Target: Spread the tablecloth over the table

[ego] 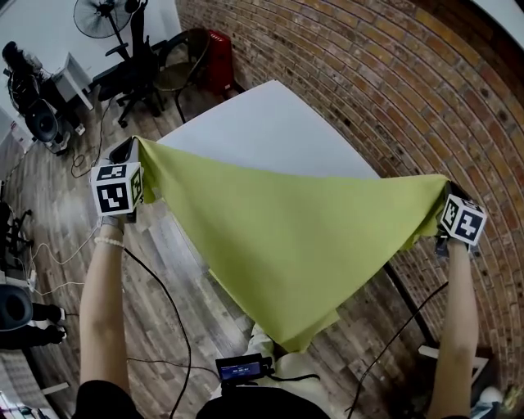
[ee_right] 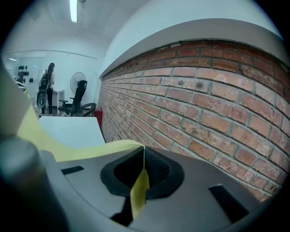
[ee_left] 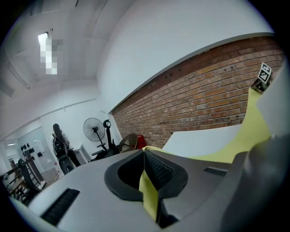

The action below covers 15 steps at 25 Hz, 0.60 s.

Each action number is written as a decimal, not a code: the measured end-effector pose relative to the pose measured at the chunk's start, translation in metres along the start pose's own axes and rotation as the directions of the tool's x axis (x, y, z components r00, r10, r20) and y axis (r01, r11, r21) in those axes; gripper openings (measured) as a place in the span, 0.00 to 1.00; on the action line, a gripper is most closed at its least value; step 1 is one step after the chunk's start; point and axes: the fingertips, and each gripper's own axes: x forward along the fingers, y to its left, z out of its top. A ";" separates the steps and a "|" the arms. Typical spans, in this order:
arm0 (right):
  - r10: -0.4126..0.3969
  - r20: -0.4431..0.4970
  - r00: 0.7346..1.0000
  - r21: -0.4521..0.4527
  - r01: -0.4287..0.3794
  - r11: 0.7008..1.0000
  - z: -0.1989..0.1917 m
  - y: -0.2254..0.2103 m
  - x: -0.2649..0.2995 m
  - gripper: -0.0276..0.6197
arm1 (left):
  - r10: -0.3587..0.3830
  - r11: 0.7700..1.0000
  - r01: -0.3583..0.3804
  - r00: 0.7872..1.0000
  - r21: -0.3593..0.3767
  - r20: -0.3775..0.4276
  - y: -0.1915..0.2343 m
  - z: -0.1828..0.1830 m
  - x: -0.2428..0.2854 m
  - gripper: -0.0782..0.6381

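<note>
We held the cloth [ego: 286,237] stretched by the bench [ego: 262,131] — left tool [ee_left: 144,152] and right tool [ee_right: 143,149] each clamped tight on a corner.

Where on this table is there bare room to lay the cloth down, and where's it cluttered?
The whole visible white table top, between the brick wall and the held tablecloth, is bare. Clutter is off-table: chairs and cables at left.

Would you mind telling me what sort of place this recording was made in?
Most likely an office or lab workroom: a brick wall runs beside a white table, with an office chair, a standing fan and cables on the wood floor beyond.
</note>
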 end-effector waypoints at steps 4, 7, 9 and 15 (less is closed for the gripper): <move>-0.023 -0.006 1.000 -0.012 0.023 1.000 0.007 -0.004 0.010 0.09 | 0.024 1.000 -0.024 0.999 -0.006 -0.034 0.010 -0.009 0.014 0.13; -0.018 -0.011 1.000 -0.013 0.018 1.000 0.011 -0.008 0.023 0.09 | 0.060 0.998 -0.062 0.996 -0.031 -0.066 0.021 -0.015 0.022 0.13; 0.000 -0.021 1.000 -0.018 0.000 1.000 0.010 -0.007 0.036 0.09 | 0.084 0.996 -0.087 0.992 -0.029 -0.092 0.028 -0.020 0.025 0.13; 0.030 -0.064 0.998 -0.029 -0.032 0.999 0.001 0.002 0.083 0.09 | 0.134 0.991 -0.135 0.978 0.001 -0.160 0.035 -0.036 0.050 0.13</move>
